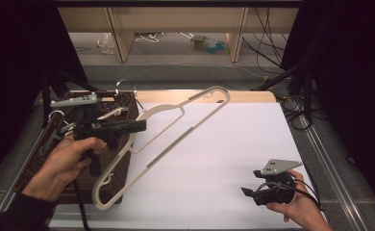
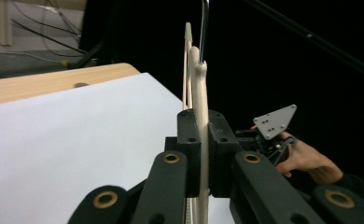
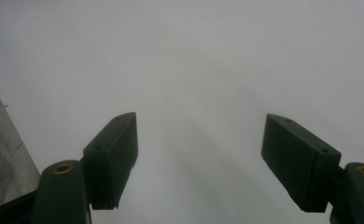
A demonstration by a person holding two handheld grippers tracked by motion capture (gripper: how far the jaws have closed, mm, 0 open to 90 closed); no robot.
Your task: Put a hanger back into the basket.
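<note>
My left gripper (image 1: 140, 126) is shut on the neck of a cream hanger (image 1: 171, 147), which hangs tilted in the air over the left part of the white table (image 1: 224, 159). Its metal hook (image 1: 125, 84) points to the far side. In the left gripper view the hanger (image 2: 202, 93) stands edge-on between the pads, with the hook (image 2: 204, 23) rising above. My right gripper (image 1: 247, 191) is low at the front right of the table, a hand around it. In the right gripper view its jaws stand open (image 3: 199, 158) over bare white surface, with nothing between them.
A dark woven basket (image 1: 31, 163) stands at the table's left edge, under the left hand, with another pale hanger (image 1: 113, 113) in it. Its corner (image 3: 3, 154) is at the left of the right gripper view. Black stands flank the table; cables and shelf legs lie beyond.
</note>
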